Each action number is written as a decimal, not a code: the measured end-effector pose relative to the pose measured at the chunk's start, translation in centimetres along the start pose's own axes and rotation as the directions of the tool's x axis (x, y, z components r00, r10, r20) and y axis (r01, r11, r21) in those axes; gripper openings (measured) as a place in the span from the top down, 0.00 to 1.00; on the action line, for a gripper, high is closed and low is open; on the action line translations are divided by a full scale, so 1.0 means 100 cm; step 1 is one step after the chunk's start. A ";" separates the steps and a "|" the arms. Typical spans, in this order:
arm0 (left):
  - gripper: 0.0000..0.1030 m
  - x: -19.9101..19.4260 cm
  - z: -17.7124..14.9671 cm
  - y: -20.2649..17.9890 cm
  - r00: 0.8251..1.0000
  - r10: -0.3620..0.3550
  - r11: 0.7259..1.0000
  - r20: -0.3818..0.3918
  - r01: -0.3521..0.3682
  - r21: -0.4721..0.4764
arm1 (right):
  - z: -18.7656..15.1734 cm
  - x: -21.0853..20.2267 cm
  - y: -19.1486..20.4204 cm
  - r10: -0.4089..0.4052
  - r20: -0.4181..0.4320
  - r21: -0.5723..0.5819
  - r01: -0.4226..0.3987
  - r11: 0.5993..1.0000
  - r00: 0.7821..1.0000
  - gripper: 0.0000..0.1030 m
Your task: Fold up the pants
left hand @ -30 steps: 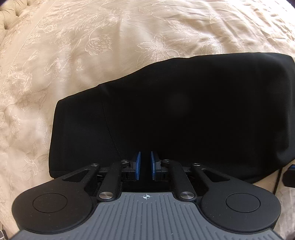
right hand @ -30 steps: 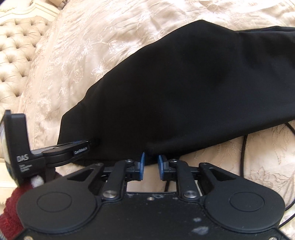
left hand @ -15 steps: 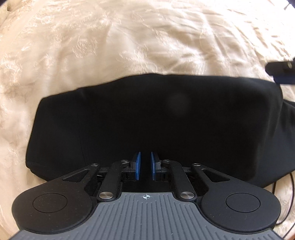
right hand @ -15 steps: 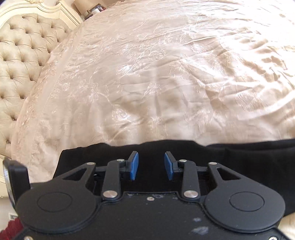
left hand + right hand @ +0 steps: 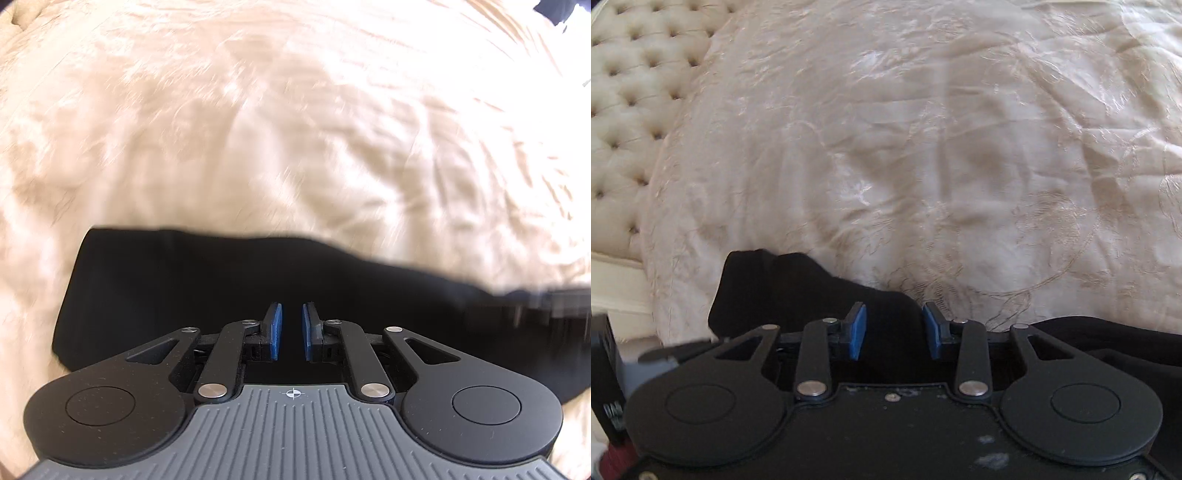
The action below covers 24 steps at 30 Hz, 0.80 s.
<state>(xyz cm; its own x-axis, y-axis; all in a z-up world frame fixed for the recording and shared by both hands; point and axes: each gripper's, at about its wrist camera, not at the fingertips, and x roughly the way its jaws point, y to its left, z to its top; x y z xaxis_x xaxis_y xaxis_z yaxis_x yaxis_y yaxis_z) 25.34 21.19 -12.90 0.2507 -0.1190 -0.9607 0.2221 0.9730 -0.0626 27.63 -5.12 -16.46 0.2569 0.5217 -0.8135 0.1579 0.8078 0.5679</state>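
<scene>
Step in hand, as I read it: mid-fold, between one fold and the next grab. The pants (image 5: 184,295) lie flat on the cream bedspread (image 5: 295,129) as a dark slab, right under my left gripper (image 5: 290,328). They run off to both sides of its tips, and the far edge sits a bit beyond them.

L fingers: pads close together with a thin slot between them. The slot shows only black. I can't tell whether cloth is pinched in there or I'm just seeing the pants below, so no call on that.

R side: my right gripper (image 5: 894,330) has just been opening. Its pads stand well apart, let go, pressing on nothing. Black cloth shows in the gap, but it lies below and behind the pads, not clamped. A rumpled end of the pants (image 5: 768,295) pokes out beyond and to the left of my R tips, and more cloth spreads off to the right. The tufted headboard (image 5: 624,110) is far off, up-left of the fingers.

Next move, my guess: pick the end or edge to bring over, prob. that bunched end ahead-left of the R tips. That needs the R tips lowered onto the cloth edge with jaws wide enough to take all the layers, then a firm close before lifting. L should hold or pin its part so the stack doesn't slide on the slick cover. The view's blurry, so settle before gripping.
</scene>
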 end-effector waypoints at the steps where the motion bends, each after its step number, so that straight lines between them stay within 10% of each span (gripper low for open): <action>1: 0.89 0.002 0.010 -0.003 1.000 -0.012 1.000 0.002 0.012 0.000 | -0.010 -0.006 0.009 0.009 0.003 -0.046 -0.009 0.999 1.000 0.64; 9: 0.88 0.029 0.048 -0.045 1.000 -0.003 0.991 -0.020 0.006 0.133 | -0.073 -0.007 0.047 -0.053 0.048 -0.291 0.065 0.955 0.997 0.64; 16: 0.88 0.055 0.015 -0.050 0.986 -0.001 0.974 -0.165 0.038 0.222 | -0.105 -0.009 0.069 -0.091 0.120 -0.457 0.136 0.879 0.989 0.63; 24: 0.88 0.021 -0.025 -0.021 0.996 -0.054 0.988 -0.070 0.063 0.139 | -0.079 -0.041 0.036 -0.043 0.169 -0.276 0.089 0.957 0.985 0.64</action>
<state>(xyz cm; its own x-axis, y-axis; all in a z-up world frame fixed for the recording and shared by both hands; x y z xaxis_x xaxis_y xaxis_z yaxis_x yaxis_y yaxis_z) 23.04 19.37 -15.51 0.1714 -0.1571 -0.9726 0.3665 0.9265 -0.0851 19.57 -2.19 -12.07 0.4073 0.4330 -0.8041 -0.0895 0.8952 0.4367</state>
